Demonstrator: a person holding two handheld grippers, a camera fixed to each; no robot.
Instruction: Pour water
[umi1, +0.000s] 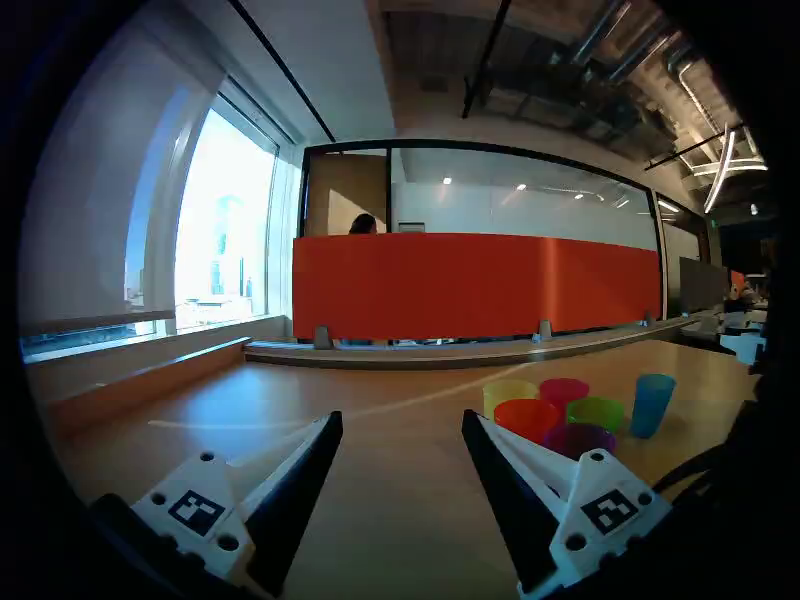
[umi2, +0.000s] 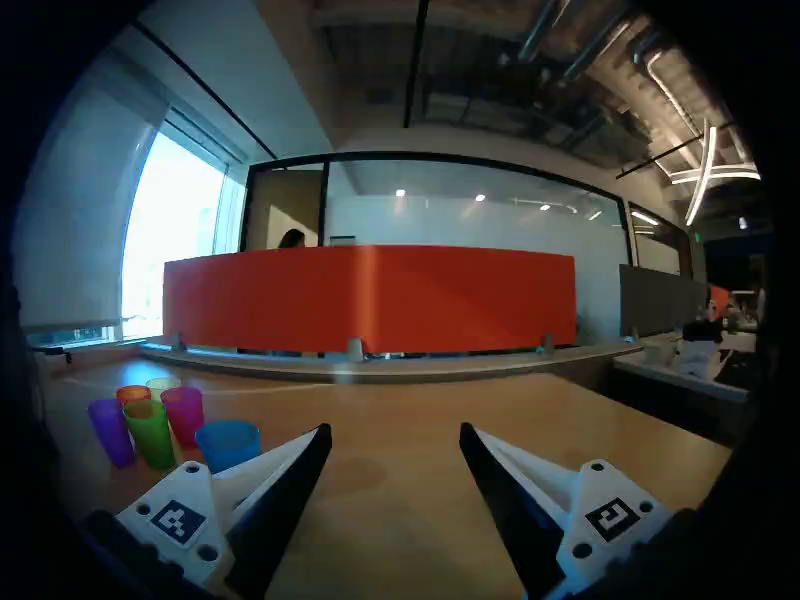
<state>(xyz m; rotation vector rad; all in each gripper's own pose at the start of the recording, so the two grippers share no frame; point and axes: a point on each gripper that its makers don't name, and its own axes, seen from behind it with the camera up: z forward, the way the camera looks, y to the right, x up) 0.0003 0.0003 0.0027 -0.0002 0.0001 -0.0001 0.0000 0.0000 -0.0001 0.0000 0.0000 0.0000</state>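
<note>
Several coloured plastic cups stand grouped on the wooden table. In the left gripper view the yellow cup (umi1: 508, 394), pink cup (umi1: 564, 391), orange cup (umi1: 526, 418), green cup (umi1: 595, 412), purple cup (umi1: 579, 439) and blue cup (umi1: 652, 404) lie ahead to the right. My left gripper (umi1: 402, 430) is open just left of them, holding nothing. In the right gripper view the same cluster is at the left: purple cup (umi2: 110, 431), green cup (umi2: 151, 432), pink cup (umi2: 183, 415), blue cup (umi2: 228, 443). My right gripper (umi2: 395, 440) is open over bare table (umi2: 420, 420).
An orange divider panel (umi1: 470, 284) runs along the table's far edge. A bright window (umi1: 222, 230) and a wooden ledge (umi1: 140, 375) lie to the left. Another desk with objects (umi2: 690, 360) stands at the far right. A person's head shows behind the divider.
</note>
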